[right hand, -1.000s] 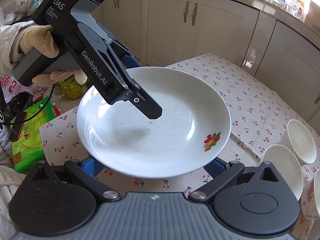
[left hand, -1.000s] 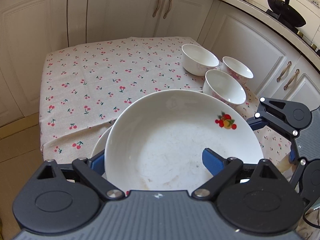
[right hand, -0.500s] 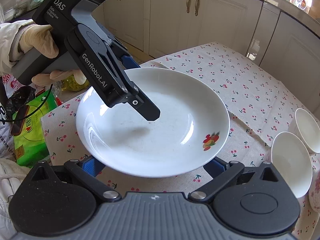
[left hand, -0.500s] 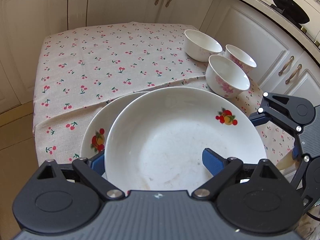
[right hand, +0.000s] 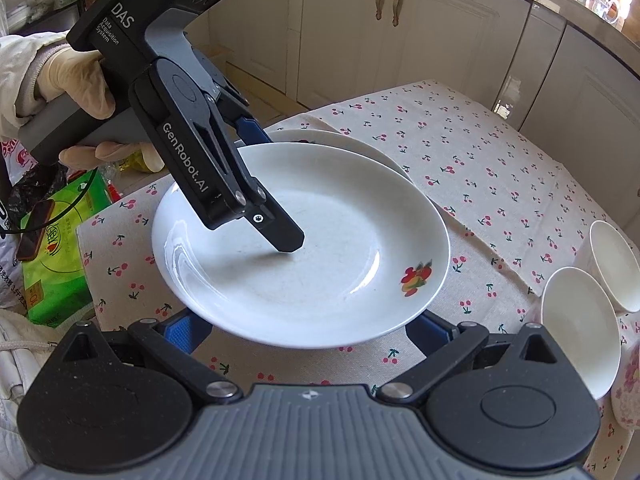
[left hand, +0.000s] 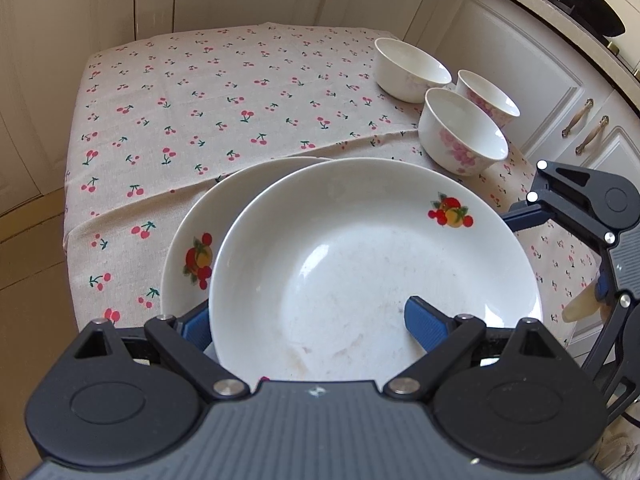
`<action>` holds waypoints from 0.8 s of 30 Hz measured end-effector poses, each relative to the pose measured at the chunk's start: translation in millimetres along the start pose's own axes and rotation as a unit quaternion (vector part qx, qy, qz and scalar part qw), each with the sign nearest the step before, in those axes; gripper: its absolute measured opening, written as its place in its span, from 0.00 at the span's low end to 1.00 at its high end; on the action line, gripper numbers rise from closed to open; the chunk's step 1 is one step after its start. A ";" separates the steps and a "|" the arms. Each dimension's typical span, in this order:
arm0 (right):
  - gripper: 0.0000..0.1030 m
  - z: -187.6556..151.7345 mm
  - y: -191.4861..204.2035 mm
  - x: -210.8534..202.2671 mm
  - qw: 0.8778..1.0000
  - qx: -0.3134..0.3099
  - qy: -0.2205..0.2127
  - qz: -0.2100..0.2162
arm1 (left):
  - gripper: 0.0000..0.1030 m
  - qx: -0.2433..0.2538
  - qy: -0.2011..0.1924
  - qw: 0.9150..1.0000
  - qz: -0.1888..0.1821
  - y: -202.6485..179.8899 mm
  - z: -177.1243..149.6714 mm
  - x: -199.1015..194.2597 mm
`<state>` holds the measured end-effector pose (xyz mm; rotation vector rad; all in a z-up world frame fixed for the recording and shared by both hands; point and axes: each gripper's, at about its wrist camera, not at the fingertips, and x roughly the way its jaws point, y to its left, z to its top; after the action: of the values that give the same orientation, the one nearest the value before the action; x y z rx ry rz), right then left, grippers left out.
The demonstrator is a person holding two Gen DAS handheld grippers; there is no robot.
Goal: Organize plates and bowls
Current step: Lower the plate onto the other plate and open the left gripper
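Plate [left hand: 360,248] being carried just above second plate [left hand: 192,240] near counter [left hand: 200,92] front edge, left gripper [right hand: 280,216] clamping its rim. Right gripper [right hand: 308,330] waiting with jaws spread, probably clear beneath. Lowering level, centring rims before releasing; bowls [left hand: 460,136] grouped at right edge.

Upper plate [left hand: 372,256] overlaps lower plate [left hand: 192,236] on the tablecloth [left hand: 208,112]; three bowls [left hand: 460,136] cluster beyond the upper plate, to its right.
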<state>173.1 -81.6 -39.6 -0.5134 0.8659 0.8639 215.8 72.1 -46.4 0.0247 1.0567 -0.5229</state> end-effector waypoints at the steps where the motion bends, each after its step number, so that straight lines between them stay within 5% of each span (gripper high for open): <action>1: 1.00 0.2 -0.2 0.1 1.000 -0.001 0.001 0.000 | 0.92 0.002 0.002 1.000 0.001 -0.4 0.0 -0.2; 24: 1.00 2.4 2.2 -7.7 1.000 -0.013 -0.001 -0.009 | 0.92 0.001 0.007 1.000 -0.010 3.7 -6.4 -19.5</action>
<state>169.6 -82.1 -32.0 -0.5425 0.8483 0.8594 204.6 84.8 -34.2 0.0191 1.0713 -0.5414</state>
